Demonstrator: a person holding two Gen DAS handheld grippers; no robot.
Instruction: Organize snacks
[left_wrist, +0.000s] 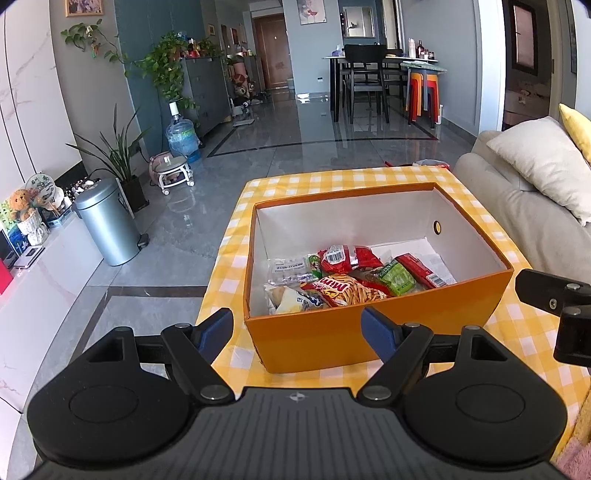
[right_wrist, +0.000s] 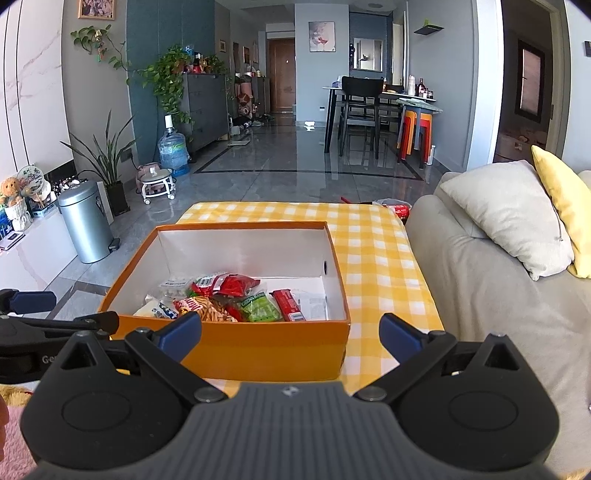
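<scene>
Both hand-held grippers hover short of the box with nothing between their blue pads. From where I stand, the left hand-held gripper (left_wrist: 297, 325) has its jaws spread wide, just over the near orange wall, and the right hand-held gripper (right_wrist: 290, 332) is spread just as wide, lined up with the box's near right corner.

Past them, the orange box (left_wrist: 373, 338) sits on the worktop (right_wrist: 369, 243), which is covered in a yellow-and-white check cloth. Its long axis runs away from the grippers toward the far end of the room. The snacks are heaped against the near end of its white floor; the far half shows bare white. A red packet (left_wrist: 349, 256) lies on top with its barcode up. A striped orange packet (left_wrist: 343, 290) lies slanted from left to right. A green packet (left_wrist: 397, 277) and a slim red bar (left_wrist: 423, 271) sit beside each other, both with their long sides angled toward the far left corner. A clear wrapper (left_wrist: 290, 267) and a pale yellowish packet (left_wrist: 291, 301) fill the left side; their labels are too small to read.

A grey sofa (right_wrist: 491, 302) with cushions stands just right of the worktop.
</scene>
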